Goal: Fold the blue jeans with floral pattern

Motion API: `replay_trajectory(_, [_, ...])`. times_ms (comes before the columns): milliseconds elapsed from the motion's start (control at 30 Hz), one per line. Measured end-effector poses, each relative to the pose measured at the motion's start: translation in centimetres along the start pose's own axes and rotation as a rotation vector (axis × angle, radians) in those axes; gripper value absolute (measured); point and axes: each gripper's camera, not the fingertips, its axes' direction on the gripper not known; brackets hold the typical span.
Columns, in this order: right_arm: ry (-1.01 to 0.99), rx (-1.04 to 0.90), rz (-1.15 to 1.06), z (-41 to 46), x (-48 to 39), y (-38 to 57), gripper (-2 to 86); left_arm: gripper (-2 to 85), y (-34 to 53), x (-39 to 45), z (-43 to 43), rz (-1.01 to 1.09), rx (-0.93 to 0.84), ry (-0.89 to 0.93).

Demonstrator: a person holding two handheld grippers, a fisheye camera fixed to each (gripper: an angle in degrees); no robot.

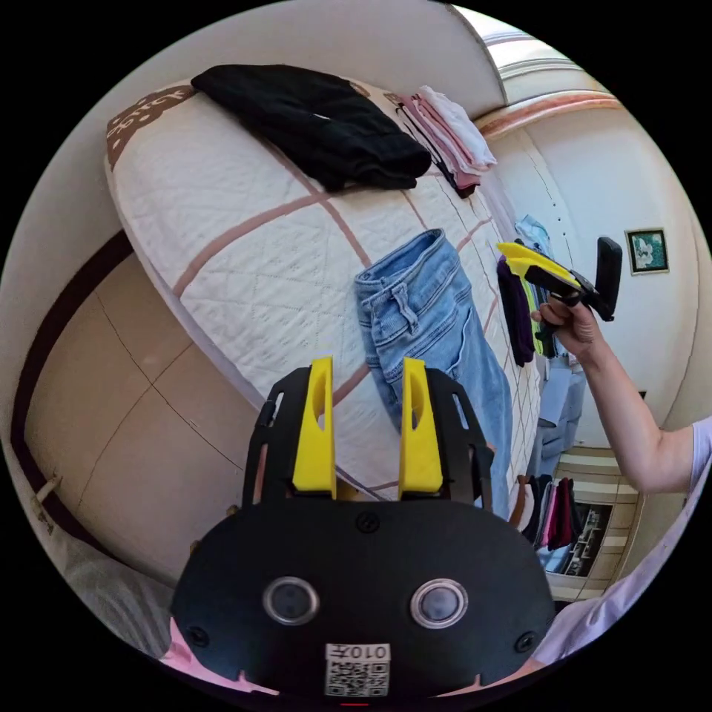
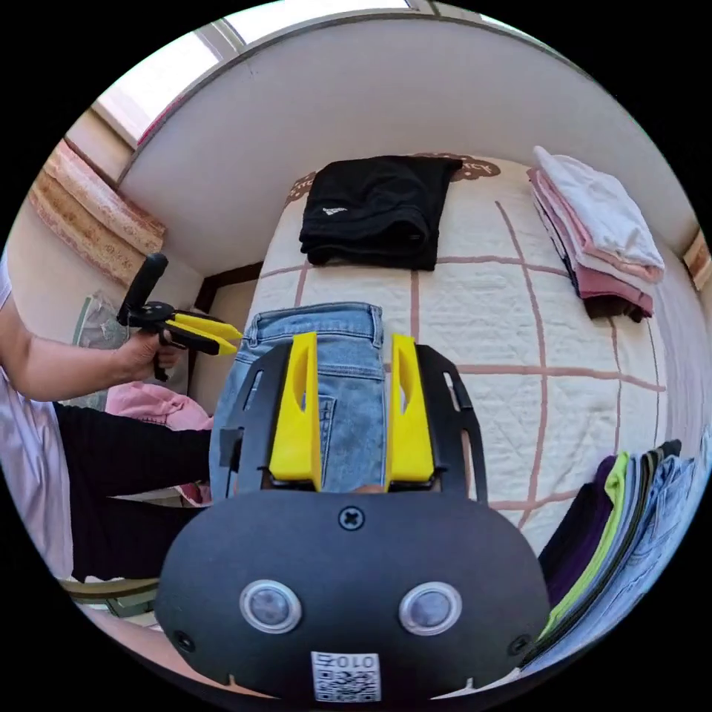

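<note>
Light blue jeans (image 1: 426, 315) lie flat on the quilted bed (image 1: 245, 245), waistband toward the pillow end, legs running toward the foot. No floral print is visible on them. My left gripper (image 1: 367, 365) hovers open above the bed edge beside the waistband, holding nothing. A hand holds the right gripper (image 1: 512, 254) in the air past the jeans' far side. In the right gripper view, my right gripper (image 2: 354, 341) is open above the jeans (image 2: 348, 348), just short of the waistband. The left gripper (image 2: 226, 334) is held in a hand near the jeans' left edge.
A folded black garment (image 2: 374, 211) and a stack of pink and white folded clothes (image 2: 597, 230) sit at the head of the bed. A row of folded clothes (image 2: 615, 519) lines one side. A pink garment (image 2: 152, 406) lies beside the bed, above tiled floor (image 1: 111, 415).
</note>
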Motion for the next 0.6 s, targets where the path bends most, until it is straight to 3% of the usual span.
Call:
replay_trajectory(133, [-0.086, -0.218, -0.079, 4.9, 3.4, -7.1, 15.6, 8.9, -2.3, -0.4, -0.1, 0.081, -0.002, 0.053])
replay_trajectory(333, [-0.189, -0.301, -0.138, 7.4, 5.0, -11.7, 15.5, 6.8, -4.0, 0.2, -1.0, 0.096, -0.053, 0.045])
replay_trajectory(467, [-0.261, -0.247, -0.153, 6.5, 6.5, -12.4, 16.9, 6.8, -2.8, 6.3, -6.3, 0.566, 0.123, 0.075])
replay_trajectory(533, [-0.301, -0.21, -0.154, 5.8, 7.8, -12.7, 17.1, 7.0, -3.6, 4.9, -5.5, 0.52, 0.087, 0.014])
replay_trajectory(600, [-0.321, -0.224, -0.143, 6.0, 8.6, -13.2, 17.3, 7.6, -4.9, -0.8, -1.0, 0.303, -0.073, 0.005])
